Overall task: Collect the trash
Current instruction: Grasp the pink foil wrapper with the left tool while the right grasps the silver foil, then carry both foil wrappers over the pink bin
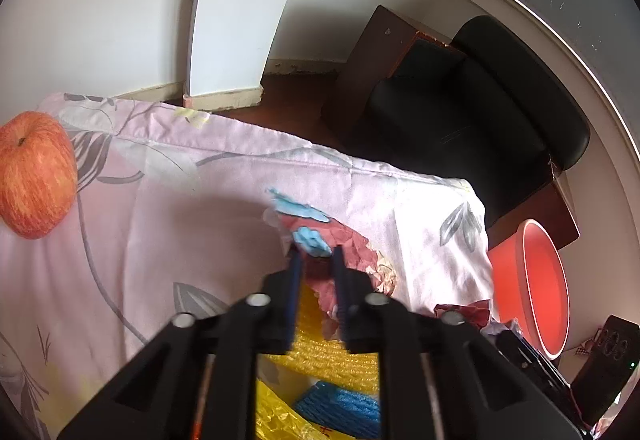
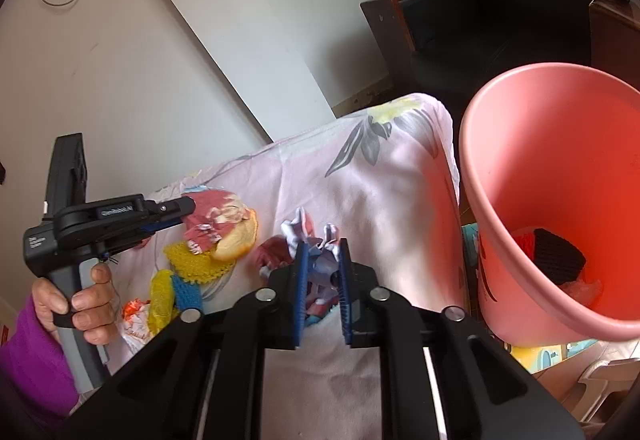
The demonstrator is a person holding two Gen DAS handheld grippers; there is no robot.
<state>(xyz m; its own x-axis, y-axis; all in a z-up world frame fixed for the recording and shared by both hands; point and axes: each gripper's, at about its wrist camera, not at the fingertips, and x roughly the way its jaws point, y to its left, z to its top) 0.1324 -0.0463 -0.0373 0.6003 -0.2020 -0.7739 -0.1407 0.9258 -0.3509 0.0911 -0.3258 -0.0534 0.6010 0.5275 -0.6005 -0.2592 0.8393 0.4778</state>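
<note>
Pink bin (image 2: pixel 520 200): one | left tongs (image 1: pixel 316 252) clamp wrapper (image 1: pixel 340 240) | right tongs (image 2: pixel 322 256) clamp crumpled paper (image 2: pixel 320 264)

Two black grippers are seen: the right gripper (image 2: pixel 323 260) and left gripper (image 1: pixel 316 264) are fitted with blue ribbed pads and silver round pivot pins. A purple sleeve (image 2: pixel 32 356) is worn.

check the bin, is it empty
No: in the right wrist view the pink bin already holds a black textured piece and something red at its bottom.
</note>
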